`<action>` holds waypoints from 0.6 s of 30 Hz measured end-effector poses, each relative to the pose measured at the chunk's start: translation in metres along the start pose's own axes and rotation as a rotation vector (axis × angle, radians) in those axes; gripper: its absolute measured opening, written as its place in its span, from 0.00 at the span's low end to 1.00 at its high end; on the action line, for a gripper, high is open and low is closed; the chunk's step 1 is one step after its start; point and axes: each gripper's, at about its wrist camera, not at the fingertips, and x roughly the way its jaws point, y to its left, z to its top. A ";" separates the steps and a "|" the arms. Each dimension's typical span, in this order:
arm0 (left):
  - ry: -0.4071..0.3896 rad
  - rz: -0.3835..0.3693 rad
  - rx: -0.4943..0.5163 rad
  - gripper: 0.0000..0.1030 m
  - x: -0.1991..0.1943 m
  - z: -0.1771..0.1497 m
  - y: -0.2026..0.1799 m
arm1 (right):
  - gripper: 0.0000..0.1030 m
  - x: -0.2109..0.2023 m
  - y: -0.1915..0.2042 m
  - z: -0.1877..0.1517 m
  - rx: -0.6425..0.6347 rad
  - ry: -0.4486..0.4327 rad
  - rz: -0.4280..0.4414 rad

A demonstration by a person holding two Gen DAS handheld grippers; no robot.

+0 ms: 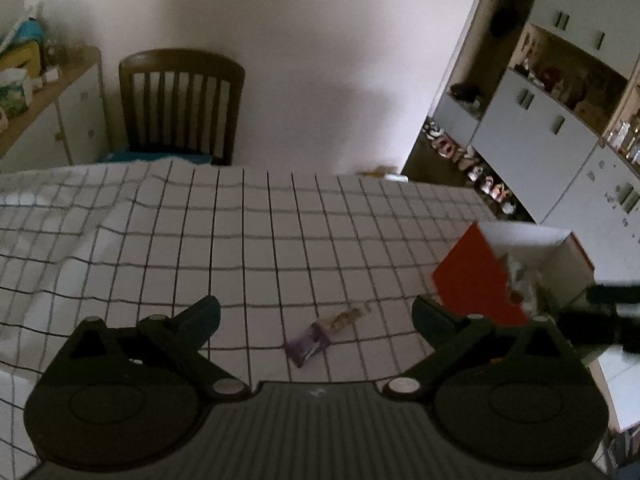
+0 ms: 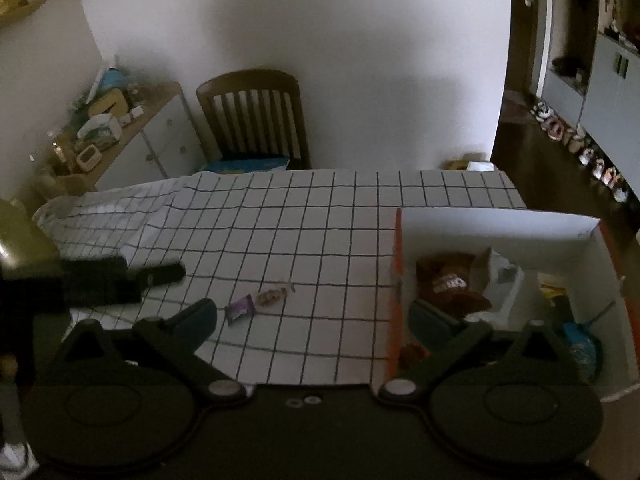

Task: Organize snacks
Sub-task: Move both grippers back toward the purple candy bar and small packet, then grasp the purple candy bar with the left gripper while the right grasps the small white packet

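Several snack packets point(image 2: 454, 282) in box point(image 2: 496, 222)

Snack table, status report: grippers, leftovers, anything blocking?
Left gripper and right gripper open, empty. Two wrapped snacks loose beside the box. Nothing blocking.

Purple snack packet point(image 2: 239, 310) touching clear-wrapped snack point(image 2: 273, 296) – flat on checked cloth; orange box point(image 2: 496, 227) holds more.

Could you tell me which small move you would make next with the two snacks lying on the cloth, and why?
Probably lower the open left gripper onto the purple snack. It and the clear-wrapped snack lie loose on the checked cloth, directly ahead between the left fingers, while the orange box already holds other packets.
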 end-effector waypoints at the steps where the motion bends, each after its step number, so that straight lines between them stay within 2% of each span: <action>1: 0.007 0.002 0.003 1.00 0.005 -0.003 0.003 | 0.98 0.006 0.001 0.003 0.002 0.005 -0.006; 7: 0.056 0.005 0.046 1.00 0.036 -0.023 0.013 | 0.96 0.050 0.013 0.014 0.023 0.070 -0.010; 10: 0.060 0.025 0.080 1.00 0.049 -0.032 0.013 | 0.94 0.076 0.019 0.016 0.042 0.108 -0.028; 18: 0.066 0.015 0.141 0.99 0.073 -0.047 0.010 | 0.86 0.135 0.022 0.019 0.146 0.196 -0.087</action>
